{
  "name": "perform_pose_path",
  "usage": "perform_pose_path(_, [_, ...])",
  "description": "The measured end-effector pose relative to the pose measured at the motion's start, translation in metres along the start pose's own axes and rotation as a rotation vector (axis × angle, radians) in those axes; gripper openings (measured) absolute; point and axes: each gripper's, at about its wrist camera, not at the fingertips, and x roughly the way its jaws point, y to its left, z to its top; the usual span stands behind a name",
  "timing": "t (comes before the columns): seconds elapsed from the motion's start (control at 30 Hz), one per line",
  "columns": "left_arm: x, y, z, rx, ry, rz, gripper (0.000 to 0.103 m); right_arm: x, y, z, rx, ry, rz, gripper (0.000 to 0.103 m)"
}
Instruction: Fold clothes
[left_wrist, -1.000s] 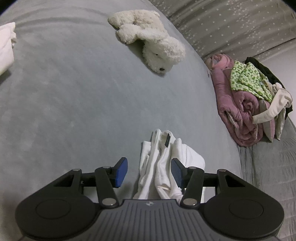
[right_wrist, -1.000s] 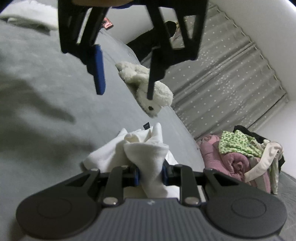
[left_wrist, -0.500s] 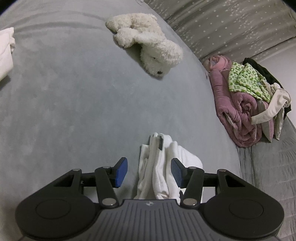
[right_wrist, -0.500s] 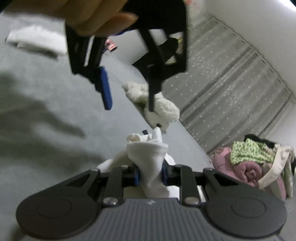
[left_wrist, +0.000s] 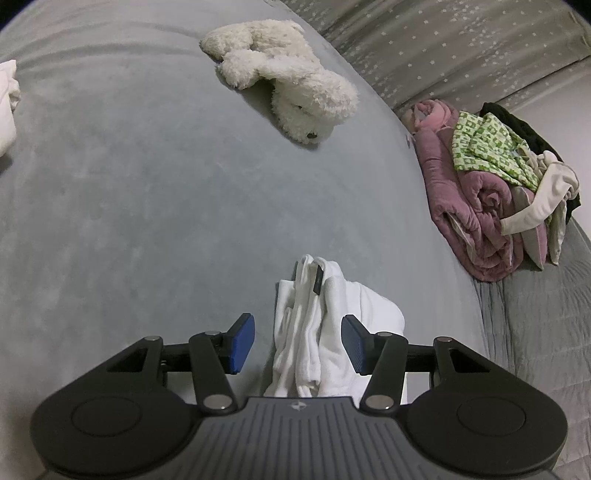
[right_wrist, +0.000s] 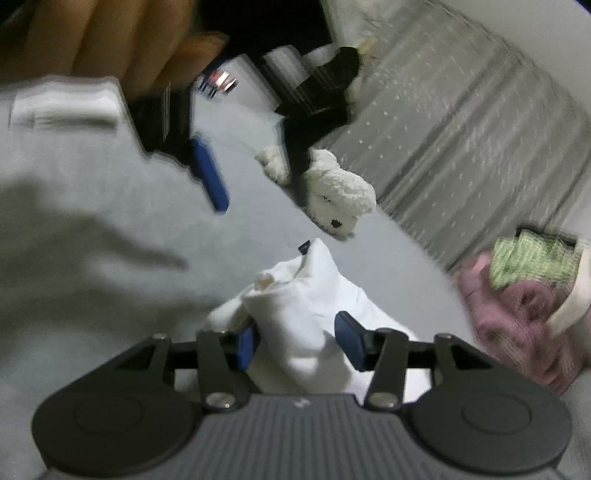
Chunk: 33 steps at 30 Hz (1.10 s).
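Left wrist view: left gripper (left_wrist: 297, 343) at 6 o'clock, blue-padded fingers (left_wrist: 240, 343) spread apart, nothing clamped; the crumpled white garment (left_wrist: 325, 325) lies bunched on the grey bed (left_wrist: 129, 203) between and just beyond the pads, and I cannot tell whether either pad touches it. A small dark tag (left_wrist: 317, 278) shows at the top of the bundle. White plush dog (left_wrist: 291, 92) lies at 12 o'clock, well apart from the garment. Pile of unfolded clothes (left_wrist: 498, 184) at 3 o'clock: mauve fleece at the bottom, green-and-white print piece on top, cream sleeve hanging off, something black behind. Edge of another white cloth (left_wrist: 7, 107) at 9 o'clock. Grey star-dotted fabric (left_wrist: 443, 48) runs along the top right. Right wrist view, motion-blurred: right gripper (right_wrist: 297, 339) at 6 o'clock, fingers (right_wrist: 349, 339) released and wide; white garment (right_wrist: 306, 317) stands in a peak between them, left pad against the cloth, right pad just clear. Left gripper (right_wrist: 251, 162) hangs above at 11 o'clock, held by a hand (right_wrist: 107, 40), one blue pad visible, fingers apart, clear of the garment. Plush dog (right_wrist: 336, 195) at 1 o'clock, partly behind a black finger of the left gripper. Folded white cloth (right_wrist: 62, 103) at 10 o'clock on the bed (right_wrist: 74, 295). Clothes pile (right_wrist: 524, 295) at 3 o'clock, blurred. Star-dotted fabric (right_wrist: 461, 129) upper right.
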Motion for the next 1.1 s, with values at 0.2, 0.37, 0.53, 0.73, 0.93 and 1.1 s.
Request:
perform_pose_path(0.2, [0.000,-0.008,-0.005,0.041,0.004,-0.001,0.051,-0.033,-0.041,-0.011,0.198,-0.036,0.067,0.033])
perform_pose_path(0.37, [0.005,-0.019,-0.012,0.104,0.027,-0.008,0.051,-0.024,-0.069,-0.008,0.281,-0.004,0.135,0.022])
perform_pose_path(0.53, [0.007,-0.016,-0.011,0.098,0.028,0.014,0.051,-0.005,-0.064,0.001,0.292,0.027,0.158,0.016])
perform_pose_path(0.73, [0.004,-0.012,-0.008,0.076,0.015,0.014,0.051,0.003,-0.066,0.004,0.400,0.040,0.170,0.014])
perform_pose_path(0.93, [0.005,-0.011,-0.008,0.084,0.023,0.019,0.051,-0.006,-0.071,-0.001,0.444,0.045,0.194,0.018])
perform_pose_path(1.1, [0.006,-0.013,-0.008,0.101,0.025,0.038,0.051,-0.031,-0.099,-0.010,0.550,-0.003,0.285,0.023])
